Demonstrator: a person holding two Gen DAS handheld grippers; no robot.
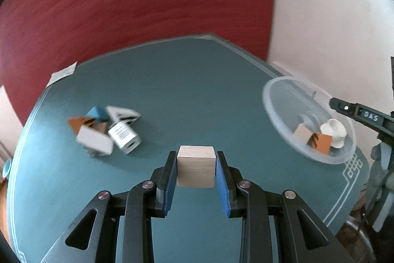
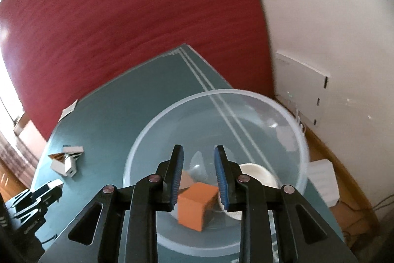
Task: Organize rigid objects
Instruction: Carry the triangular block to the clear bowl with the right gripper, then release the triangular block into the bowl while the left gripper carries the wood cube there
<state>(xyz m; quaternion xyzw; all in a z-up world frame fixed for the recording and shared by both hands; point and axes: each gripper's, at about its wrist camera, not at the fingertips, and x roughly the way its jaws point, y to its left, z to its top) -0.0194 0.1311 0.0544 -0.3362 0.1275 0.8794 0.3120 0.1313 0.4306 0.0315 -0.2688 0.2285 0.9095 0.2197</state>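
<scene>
Clamped between the left tongs point(image 1: 196, 159), a pale wooden cube point(image 1: 195, 165) rides toward the clear plastic bowl point(image 2: 290, 115) at the tabletop's point(image 1: 184, 90) right edge; right tongs point(image 2: 199, 152), empty, part above the orange block point(image 2: 194, 208) inside.

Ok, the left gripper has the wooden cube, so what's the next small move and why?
Probably carry the wooden cube, clamped in the left gripper, across the table toward the clear bowl. The bowl already holds an orange block and a white cup, but the right gripper hangs over it, so it should likely pull clear first.
</scene>
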